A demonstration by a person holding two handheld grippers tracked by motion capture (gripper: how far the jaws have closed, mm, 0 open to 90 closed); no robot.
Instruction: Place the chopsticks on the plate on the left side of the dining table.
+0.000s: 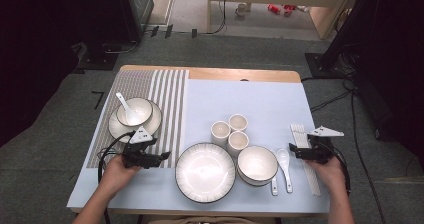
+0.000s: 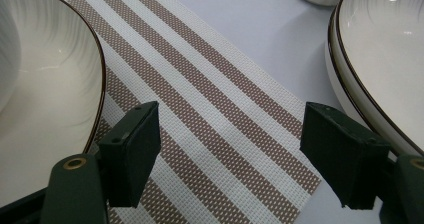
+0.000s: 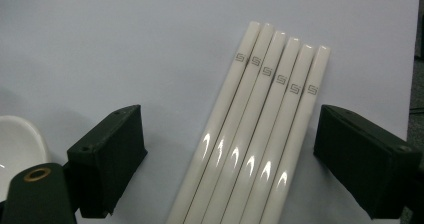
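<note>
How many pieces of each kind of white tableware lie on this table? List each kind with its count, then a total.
Chopsticks: 6
Cups: 3
Spoons: 3
Bowls: 2
Plates: 2
Total: 16

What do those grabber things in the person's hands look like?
Each hand holds a black tool. The left gripper and right gripper both end in two chunky dark blocks, carry a grey three-cornered plate on top and trail a black cable. A brass-coloured ring sits by one jaw. The forearms are bare, with no sleeves.
</note>
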